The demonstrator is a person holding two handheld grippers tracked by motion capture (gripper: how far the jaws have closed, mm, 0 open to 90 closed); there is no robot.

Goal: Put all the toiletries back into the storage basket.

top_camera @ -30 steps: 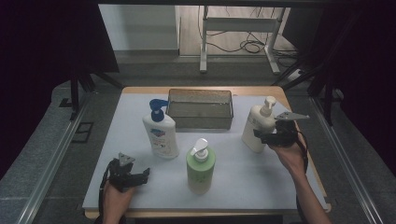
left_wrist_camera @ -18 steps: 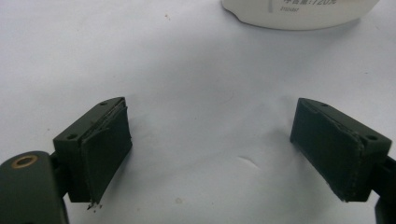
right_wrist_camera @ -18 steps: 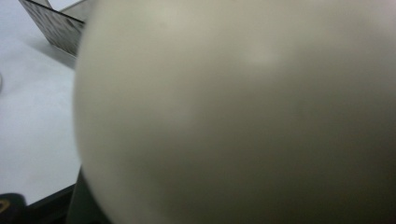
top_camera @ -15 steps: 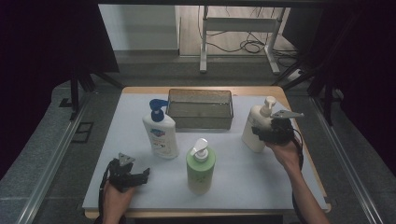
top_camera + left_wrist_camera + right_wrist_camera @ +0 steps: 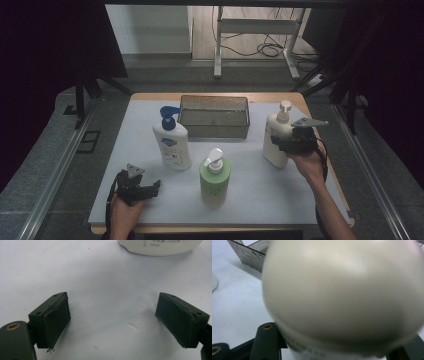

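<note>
Three pump bottles on white mat (image 5: 310,200), one metal tray (image 5: 214,131) at back centre.

Right gripper (image 5: 287,144) clamped on cream bottle (image 5: 274,140), mid-body, from the bottle's right side. Jaws have just been closing; right gripper view has the bottle body between them, hard up against the lens, so pads look seated on its flanks. Bottle upright on mat, right of tray, near table's right edge. Side grip at mid-height probably chosen to keep pump head free and weight balanced for a lift.

Left gripper (image 5: 154,187) resting low at front left, jaws spread wide, nothing between; left gripper view has bare mat between the pads (image 5: 58,320) and the base of the white bottle w/ blue pump (image 5: 171,145) farther off. Looks parked, out of the way.

Green bottle (image 5: 214,177) front centre, apart from the other two.

Room: tray interior appears empty, open top, just left of cream bottle. Path to it short, but tray's near right corner and rim need clearing; lift before going sideways. Table edge near on the right, little slack there.
</note>
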